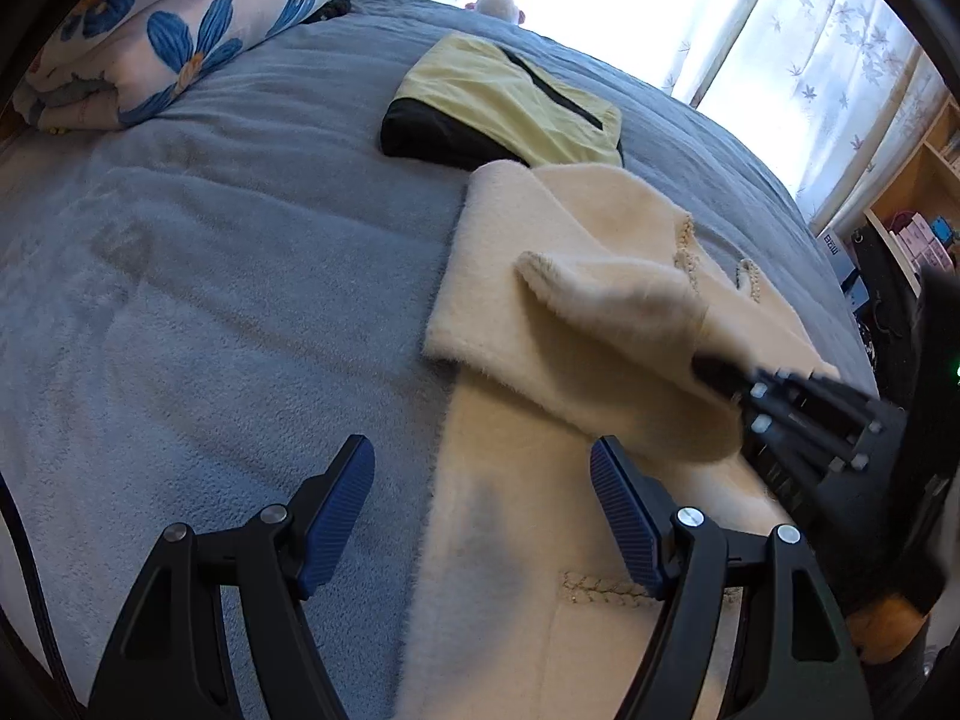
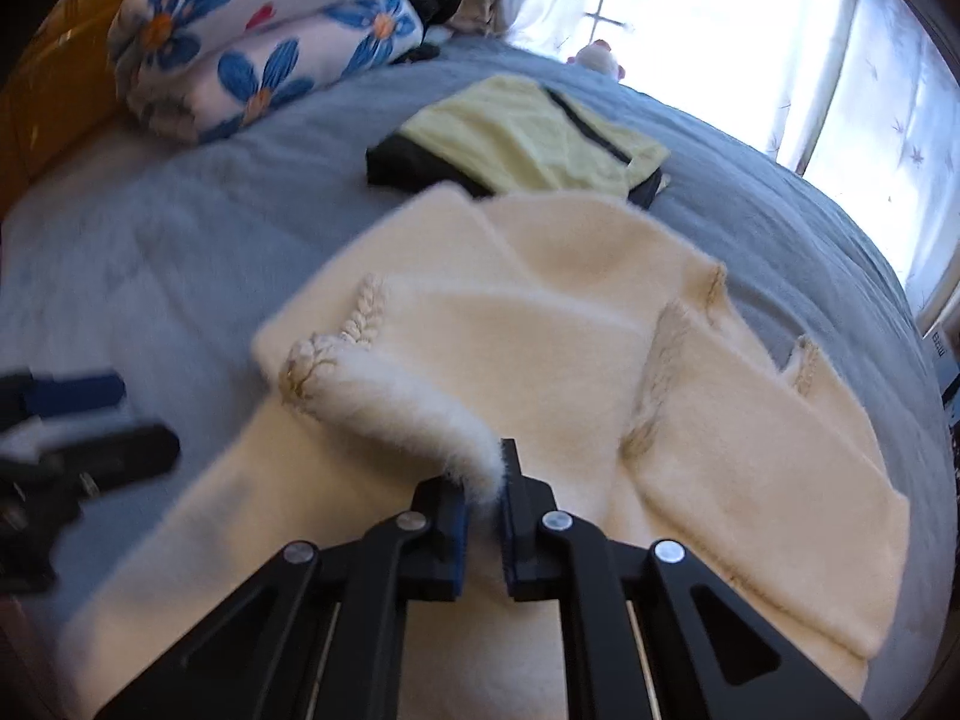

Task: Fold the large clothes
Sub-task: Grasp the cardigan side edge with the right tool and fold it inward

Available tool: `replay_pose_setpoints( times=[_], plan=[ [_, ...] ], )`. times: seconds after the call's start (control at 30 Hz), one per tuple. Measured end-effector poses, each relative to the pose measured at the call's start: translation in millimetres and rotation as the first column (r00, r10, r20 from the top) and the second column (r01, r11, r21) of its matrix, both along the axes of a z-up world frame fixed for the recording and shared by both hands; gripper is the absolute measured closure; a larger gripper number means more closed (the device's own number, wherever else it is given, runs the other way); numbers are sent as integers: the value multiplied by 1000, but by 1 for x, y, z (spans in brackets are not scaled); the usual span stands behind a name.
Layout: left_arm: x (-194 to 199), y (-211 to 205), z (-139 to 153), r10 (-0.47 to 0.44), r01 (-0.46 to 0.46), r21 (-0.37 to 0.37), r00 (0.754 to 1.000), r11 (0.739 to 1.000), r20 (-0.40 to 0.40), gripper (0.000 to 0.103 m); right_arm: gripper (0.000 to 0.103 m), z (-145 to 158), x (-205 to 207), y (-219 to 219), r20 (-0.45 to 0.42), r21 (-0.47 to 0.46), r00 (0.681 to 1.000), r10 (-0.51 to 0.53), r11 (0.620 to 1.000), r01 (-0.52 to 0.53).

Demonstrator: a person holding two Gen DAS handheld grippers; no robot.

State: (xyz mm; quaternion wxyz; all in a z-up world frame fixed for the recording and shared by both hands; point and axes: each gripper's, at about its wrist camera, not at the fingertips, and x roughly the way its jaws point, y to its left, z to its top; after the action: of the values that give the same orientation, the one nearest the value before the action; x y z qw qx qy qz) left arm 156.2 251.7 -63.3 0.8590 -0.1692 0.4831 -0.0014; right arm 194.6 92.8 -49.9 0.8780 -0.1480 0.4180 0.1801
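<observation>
A fluffy cream coat (image 1: 540, 420) lies spread on the grey-blue bed cover (image 1: 210, 270); it also shows in the right wrist view (image 2: 570, 348). My right gripper (image 2: 483, 480) is shut on the coat's furry sleeve cuff (image 2: 414, 408) and holds it lifted over the coat body; it shows in the left wrist view (image 1: 720, 375) at the right. My left gripper (image 1: 480, 510) is open and empty, low over the coat's left edge; it appears blurred at the left in the right wrist view (image 2: 90, 420).
A folded yellow and black garment (image 1: 510, 102) lies beyond the coat. A rolled flower-print quilt (image 1: 180, 30) sits at the far left. A bright curtained window (image 1: 750, 30) and wooden shelves (image 1: 918, 180) stand to the right of the bed.
</observation>
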Motion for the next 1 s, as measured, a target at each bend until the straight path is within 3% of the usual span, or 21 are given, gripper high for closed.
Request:
replay_pose_setpoints(
  times=[0.13, 0.3, 0.43, 0.53, 0.63, 0.7, 0.77, 1.0],
  plan=[
    [5, -12, 11, -31, 31, 2, 999, 1000, 35, 30, 95, 38, 16, -31, 45, 142, 995, -93, 986, 85],
    [12, -35, 19, -84, 84, 2, 994, 996, 70, 30, 95, 54, 29, -105, 12, 335, 955, -297, 901, 276],
    [21, -56, 14, -134, 134, 6, 989, 991, 64, 30, 95, 26, 25, -171, -112, 420, 884, -455, 784, 457],
    [29, -74, 4, -174, 174, 6, 984, 985, 38, 30, 95, -10, 17, -203, -217, 380, 815, -537, 723, 577],
    [36, -87, -5, -199, 199, -3, 980, 980, 9, 30, 89, -50, 14, -222, -382, 322, 754, -535, 688, 651],
    [41, -97, -9, -212, 212, -2, 977, 977, -2, 30, 81, -59, 10, -224, -396, 283, 749, -532, 705, 650],
    [43, -107, -10, -225, 225, 5, 974, 974, -3, 30, 71, -54, 3, -220, -334, 231, 767, -547, 742, 629],
    [53, -140, -9, -262, 262, 23, 965, 965, 5, 30, 71, -36, -4, -225, -259, 202, 809, -528, 789, 580]
  ],
)
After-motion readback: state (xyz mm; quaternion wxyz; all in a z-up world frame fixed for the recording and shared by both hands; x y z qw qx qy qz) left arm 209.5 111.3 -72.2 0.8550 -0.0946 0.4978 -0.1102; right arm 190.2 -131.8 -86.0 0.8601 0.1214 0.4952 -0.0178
